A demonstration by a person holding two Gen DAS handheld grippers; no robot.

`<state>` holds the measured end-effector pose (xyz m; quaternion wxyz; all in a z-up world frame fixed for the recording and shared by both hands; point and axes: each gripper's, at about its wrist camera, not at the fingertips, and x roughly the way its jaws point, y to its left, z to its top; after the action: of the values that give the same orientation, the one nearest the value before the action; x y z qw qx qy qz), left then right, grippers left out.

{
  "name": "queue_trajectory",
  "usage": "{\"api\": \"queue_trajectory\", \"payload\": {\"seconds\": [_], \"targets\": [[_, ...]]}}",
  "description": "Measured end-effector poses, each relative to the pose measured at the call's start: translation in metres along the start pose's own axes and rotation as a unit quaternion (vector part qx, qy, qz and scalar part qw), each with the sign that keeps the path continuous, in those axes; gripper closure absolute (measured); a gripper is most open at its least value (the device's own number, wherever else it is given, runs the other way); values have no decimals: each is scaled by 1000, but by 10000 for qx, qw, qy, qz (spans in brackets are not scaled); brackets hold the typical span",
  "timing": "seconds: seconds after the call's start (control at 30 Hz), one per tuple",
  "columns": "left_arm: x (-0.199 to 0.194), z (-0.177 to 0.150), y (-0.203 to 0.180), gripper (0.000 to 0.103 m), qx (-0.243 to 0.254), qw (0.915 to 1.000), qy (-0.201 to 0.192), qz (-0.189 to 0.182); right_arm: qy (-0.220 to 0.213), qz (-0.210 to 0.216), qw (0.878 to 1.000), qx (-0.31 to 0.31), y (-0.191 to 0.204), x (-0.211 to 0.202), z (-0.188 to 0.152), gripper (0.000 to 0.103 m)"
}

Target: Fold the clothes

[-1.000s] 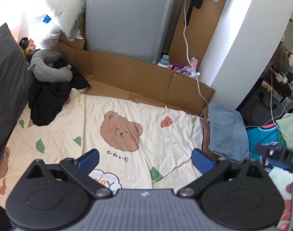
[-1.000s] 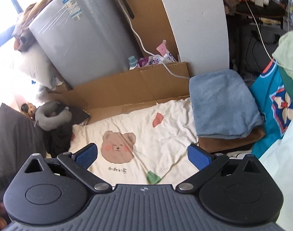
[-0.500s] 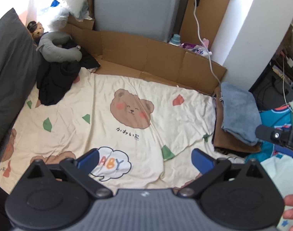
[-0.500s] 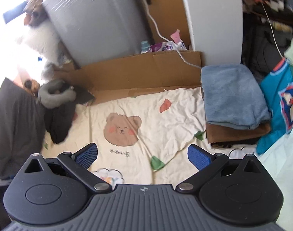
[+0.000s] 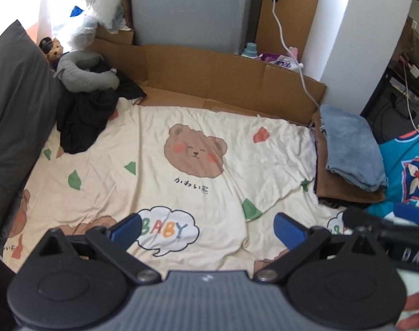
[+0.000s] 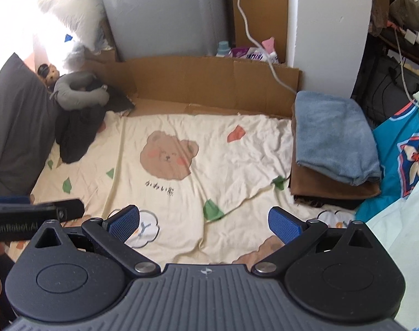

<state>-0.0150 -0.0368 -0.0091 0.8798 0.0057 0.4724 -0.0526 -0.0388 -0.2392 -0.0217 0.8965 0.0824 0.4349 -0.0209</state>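
Note:
A stack of folded cloths, blue (image 5: 350,149) (image 6: 335,140) on top of brown (image 5: 347,193) (image 6: 330,187), lies at the right edge of a cream bear-print sheet (image 5: 182,171) (image 6: 182,165). A crumpled black garment (image 5: 82,121) (image 6: 77,129) lies at the sheet's far left. A teal patterned garment (image 5: 405,168) (image 6: 402,160) lies right of the stack. My left gripper (image 5: 208,227) is open and empty above the sheet's near part. My right gripper (image 6: 204,220) is open and empty too, beside it.
Cardboard panels (image 5: 223,77) line the far edge of the sheet before a grey appliance (image 5: 187,8). A dark grey pillow (image 5: 13,104) bounds the left. A grey neck pillow (image 5: 82,74) sits by the black garment. A white cable (image 5: 292,41) hangs at the back right.
Both grippers have pulled back and tilted down, so more of the near sheet shows. Each gripper now appears at the edge of the other's view. Both stay open.

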Motion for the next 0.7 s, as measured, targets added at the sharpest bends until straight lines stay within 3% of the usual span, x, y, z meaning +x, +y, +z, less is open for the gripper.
{"api": "queue_trajectory", "payload": {"seconds": [0.7], "targets": [[10,-8,4,1,69,9994,156,298,269,141,9995,-58,9,12,-8,0]]}}
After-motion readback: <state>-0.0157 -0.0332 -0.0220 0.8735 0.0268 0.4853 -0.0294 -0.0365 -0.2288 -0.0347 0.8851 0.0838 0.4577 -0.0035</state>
